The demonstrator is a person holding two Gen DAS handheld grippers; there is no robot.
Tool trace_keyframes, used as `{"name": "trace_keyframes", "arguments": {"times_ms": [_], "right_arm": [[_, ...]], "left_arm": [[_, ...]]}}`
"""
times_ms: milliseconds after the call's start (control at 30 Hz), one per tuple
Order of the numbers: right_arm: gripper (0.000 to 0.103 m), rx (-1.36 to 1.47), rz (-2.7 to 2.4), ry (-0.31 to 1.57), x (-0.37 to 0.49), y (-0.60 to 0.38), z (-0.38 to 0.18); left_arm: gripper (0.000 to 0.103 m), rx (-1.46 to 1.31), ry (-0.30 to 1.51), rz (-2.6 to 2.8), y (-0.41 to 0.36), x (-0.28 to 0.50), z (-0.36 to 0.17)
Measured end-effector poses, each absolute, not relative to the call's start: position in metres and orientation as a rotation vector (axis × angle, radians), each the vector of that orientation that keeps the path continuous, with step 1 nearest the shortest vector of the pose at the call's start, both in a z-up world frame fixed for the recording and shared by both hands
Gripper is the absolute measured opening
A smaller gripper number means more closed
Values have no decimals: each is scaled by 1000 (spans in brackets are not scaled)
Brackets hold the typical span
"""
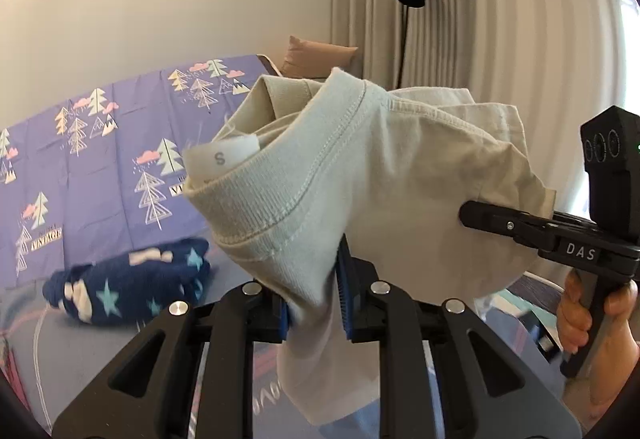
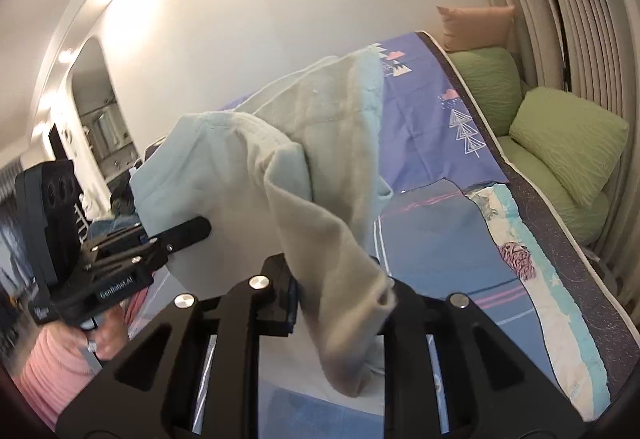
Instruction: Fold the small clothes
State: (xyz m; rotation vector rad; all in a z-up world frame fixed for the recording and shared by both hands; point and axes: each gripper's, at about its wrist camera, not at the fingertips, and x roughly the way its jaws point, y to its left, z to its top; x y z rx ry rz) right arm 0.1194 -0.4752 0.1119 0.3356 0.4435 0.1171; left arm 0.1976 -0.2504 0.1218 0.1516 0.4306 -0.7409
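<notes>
Bedroom, purple tree-print sheet [image 1: 120,159] behind my fingers. Left gripper [image 1: 316,303] is clamped on the beige shirt [image 1: 360,179] below its collar, cloth bunched above the pads. Right gripper [image 2: 340,303] pinches another part of it, probably a sleeve; fabric hides the tips. Shirt hangs in air between both. Risk: a thin pinch slipping under tension, dropping one side. Folded navy star garment [image 1: 128,291] lies left of my left fingers, green cushions [image 2: 560,143] right.

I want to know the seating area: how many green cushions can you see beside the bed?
2. One green cushion stands further back, just below the peach pillow; the second green cushion lies nearer, against the pleated curtain. Others may be hidden.
</notes>
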Motion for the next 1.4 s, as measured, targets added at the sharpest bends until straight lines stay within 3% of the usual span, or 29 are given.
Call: {"name": "trace_keyframes", "arguments": {"times_ms": [233,600,633,667,733,800,933,1067,1200,1267,1333,1400], "right_arm": [[18,421,90,499,200,-506,92],[21,525,27,628,331,-540,24],[34,522,-9,653,341,-542,16],[54,519,-69,666,348,-546,9],[64,514,-195,644,350,-554,-5],[65,532,-209,640,347,-560,-18],[65,488,-185,710,329,-556,-45],[70,432,-141,743,286,-538,-53],[71,349,-128,733,237,-517,-54],[76,302,-126,714,208,-504,-52],[81,261,-132,682,176,-489,-49],[88,232,-136,654,151,-474,-45]], "left_arm": [[19,170,475,-665,-288,263,119],[20,276,506,-543,-338,371,73],[24,282,507,-538,-341,379,68],[28,295,513,-516,-343,391,60],[53,344,507,-382,-345,413,40],[59,328,526,-337,-336,428,27],[62,254,630,-364,-306,439,-2],[63,284,671,-383,-286,421,-19],[73,268,662,-433,-266,393,-22],[75,246,649,-459,-249,371,-21],[85,227,627,-483,-232,346,-18],[90,209,591,-498,-217,320,-15]]}}
